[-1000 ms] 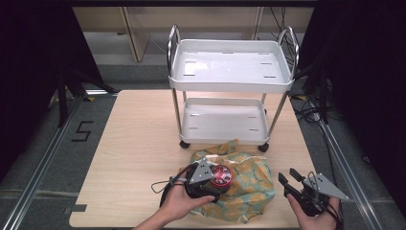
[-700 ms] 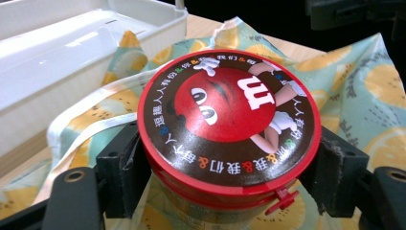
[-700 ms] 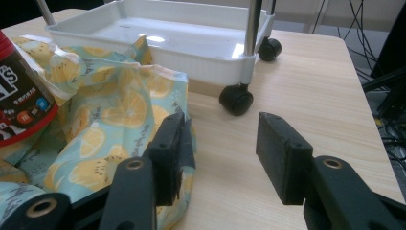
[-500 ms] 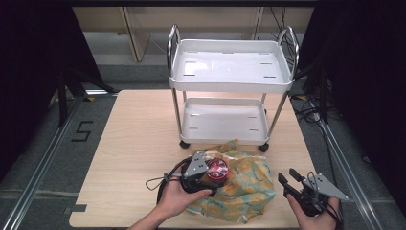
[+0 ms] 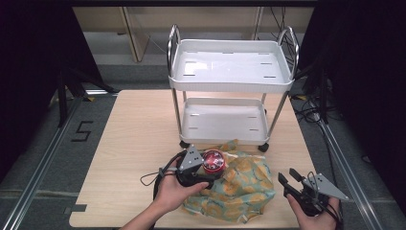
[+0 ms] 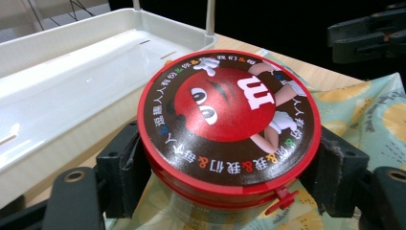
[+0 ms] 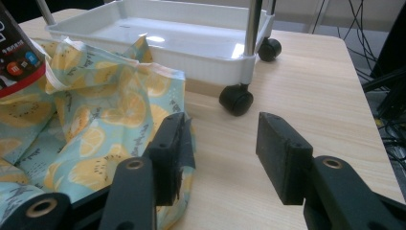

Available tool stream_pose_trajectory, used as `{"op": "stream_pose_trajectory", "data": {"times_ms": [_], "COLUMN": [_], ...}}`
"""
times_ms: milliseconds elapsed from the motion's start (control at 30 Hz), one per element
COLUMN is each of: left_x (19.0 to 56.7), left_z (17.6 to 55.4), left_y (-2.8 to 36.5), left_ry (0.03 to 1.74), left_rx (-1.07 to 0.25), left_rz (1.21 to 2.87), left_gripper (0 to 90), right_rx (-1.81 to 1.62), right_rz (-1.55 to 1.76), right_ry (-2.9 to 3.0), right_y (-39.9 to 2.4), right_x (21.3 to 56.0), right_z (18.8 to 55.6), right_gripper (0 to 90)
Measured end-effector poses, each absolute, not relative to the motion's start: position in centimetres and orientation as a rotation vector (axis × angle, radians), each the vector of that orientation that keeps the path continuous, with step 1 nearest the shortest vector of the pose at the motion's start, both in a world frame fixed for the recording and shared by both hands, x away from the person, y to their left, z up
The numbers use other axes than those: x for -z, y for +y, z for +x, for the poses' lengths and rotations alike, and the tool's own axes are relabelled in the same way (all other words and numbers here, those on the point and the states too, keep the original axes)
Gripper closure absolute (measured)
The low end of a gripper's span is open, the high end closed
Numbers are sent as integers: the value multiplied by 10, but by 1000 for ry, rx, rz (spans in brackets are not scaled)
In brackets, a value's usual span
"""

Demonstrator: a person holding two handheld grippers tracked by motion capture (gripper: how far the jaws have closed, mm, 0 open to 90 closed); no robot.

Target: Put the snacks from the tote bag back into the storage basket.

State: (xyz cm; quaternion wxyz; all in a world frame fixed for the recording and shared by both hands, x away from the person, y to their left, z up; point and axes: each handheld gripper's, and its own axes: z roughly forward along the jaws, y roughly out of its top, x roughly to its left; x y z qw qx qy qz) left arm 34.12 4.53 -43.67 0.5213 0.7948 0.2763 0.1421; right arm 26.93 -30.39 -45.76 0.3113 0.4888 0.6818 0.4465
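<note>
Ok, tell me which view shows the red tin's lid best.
The left gripper view: the tin sits close up between the left tool pads, lid print readable. The high view shows it small, above the cloth. The right gripper view catches just its edge.

Black tongs (image 5: 203, 178) with thick square pads, brass-ringed screw holes, grey three-cornered plates.

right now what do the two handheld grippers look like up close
Both are black, two-jawed tools. The left gripper has blocky, flat black pads, a grey three-cornered plate on top and a thin black cable looping behind it. The right gripper matches: grey plate, round bolt holes near its jaw bases.
</note>
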Motion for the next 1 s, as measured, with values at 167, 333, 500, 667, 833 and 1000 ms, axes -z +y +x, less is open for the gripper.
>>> {"op": "stream_pose_trajectory", "data": {"times_ms": [167,333,500,667,833,1000], "left_x": [432,426,420,414,408,406], "left_z": [345,347,349,351,353,357], "left_y": [49,51,53,56,58,61], "left_ry": [662,695,694,699,719,726], "left_rx": [-363,-358,-368,-382,-391,-406], "left_rz": [1896,1875,1860,1843,1832,1825], "left_gripper": [253,253,253,253,253,253], "right_rx": [-1193,-1173,-1167,-1165,-1182,-1187], "right_rz": [1318,1273,1267,1269,1306,1294], "right_ry": [1793,1806,1806,1806,1806,1808], "right_y": [-302,-304,-305,-305,-303,-303], "right_x": [457,457,458,458,458,458], "right_z": [268,270,270,270,270,270], "right_gripper": [541,541,541,541,541,541]}}
